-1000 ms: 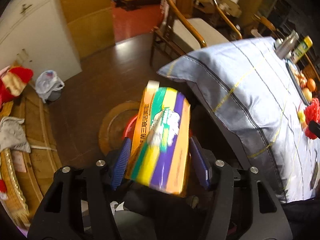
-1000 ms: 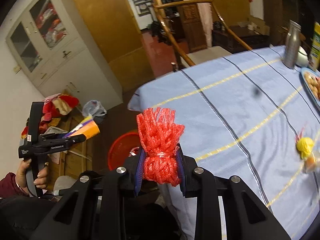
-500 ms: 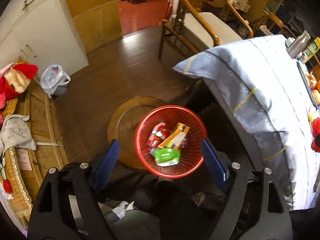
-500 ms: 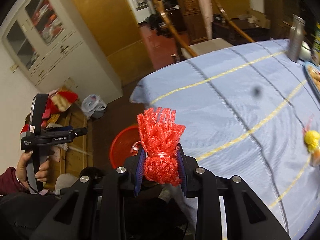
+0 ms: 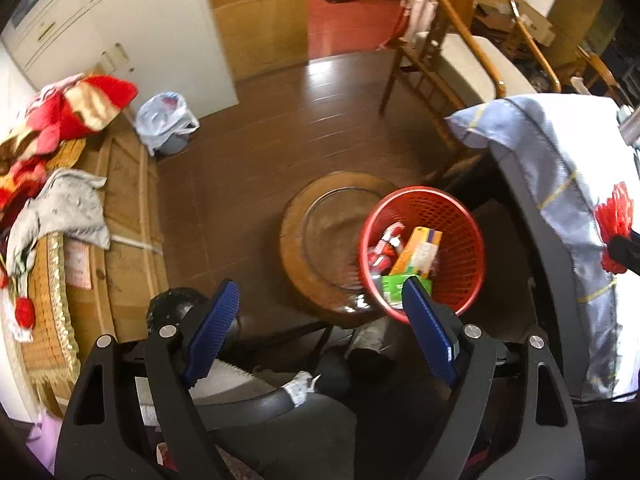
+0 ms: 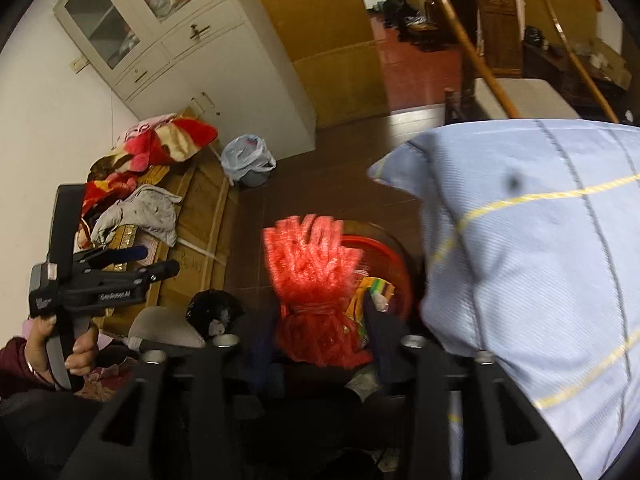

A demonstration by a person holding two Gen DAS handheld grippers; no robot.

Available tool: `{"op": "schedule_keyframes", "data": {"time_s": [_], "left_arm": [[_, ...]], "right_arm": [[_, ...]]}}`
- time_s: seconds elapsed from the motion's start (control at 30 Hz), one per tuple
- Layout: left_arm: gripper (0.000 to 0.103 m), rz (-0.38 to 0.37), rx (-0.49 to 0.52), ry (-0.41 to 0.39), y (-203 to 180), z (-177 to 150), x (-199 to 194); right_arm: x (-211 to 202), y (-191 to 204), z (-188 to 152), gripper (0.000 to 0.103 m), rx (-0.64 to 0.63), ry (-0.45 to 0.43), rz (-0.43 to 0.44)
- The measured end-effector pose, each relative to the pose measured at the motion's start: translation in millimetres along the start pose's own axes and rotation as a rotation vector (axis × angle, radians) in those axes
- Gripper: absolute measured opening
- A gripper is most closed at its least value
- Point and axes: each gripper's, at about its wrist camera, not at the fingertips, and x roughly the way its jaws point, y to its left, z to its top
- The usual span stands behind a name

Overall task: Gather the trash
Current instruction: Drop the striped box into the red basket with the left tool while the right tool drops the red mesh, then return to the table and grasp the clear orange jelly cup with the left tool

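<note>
Left wrist view takes in the table under its blue cloth, set just beside a red mesh basket on the floor, probably so trash can be carried straight over the edge. The basket holds a striped carton, a green packet and a red wrapper. The left claw hangs above, pads wide apart and holding nothing. The right wrist view adds what this one barely catches at its edge: the right claw clamped on a red net bundle, poised over the basket's rim, seemingly ready for release. It also shows the left claw from the side, gripped by a hand, while the basket's contents are mostly hidden behind the bundle.
</note>
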Motion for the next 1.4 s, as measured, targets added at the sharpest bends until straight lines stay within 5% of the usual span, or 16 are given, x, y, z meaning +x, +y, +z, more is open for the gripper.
{"op": "schedule_keyframes", "data": {"time_s": [0.23,0.43,0.7,0.97,1.17,1.4], "left_arm": [[0.081,-0.015,-0.043,-0.017,6,9,1],[0.081,-0.098,0.094,-0.065,-52,43,-8],[0.081,-0.258,0.465,-0.091,-204,64,-21],[0.081,-0.448,0.928,-0.111,-381,22,-49],[0.084,-0.536,1.190,-0.124,-453,-22,-66],[0.085,-0.601,1.346,-0.067,-508,-47,-61]], "right_arm": [[-25,-1,18,0.054,0.001,-0.071,-0.015],[-78,-32,-4,0.057,0.090,-0.153,-0.124],[-178,-100,-107,0.057,0.435,-0.307,-0.349],[-260,-110,-242,0.059,0.849,-0.487,-0.579],[-279,-87,-335,0.061,1.163,-0.631,-0.667],[-281,-49,-382,0.062,1.353,-0.721,-0.773]]}}
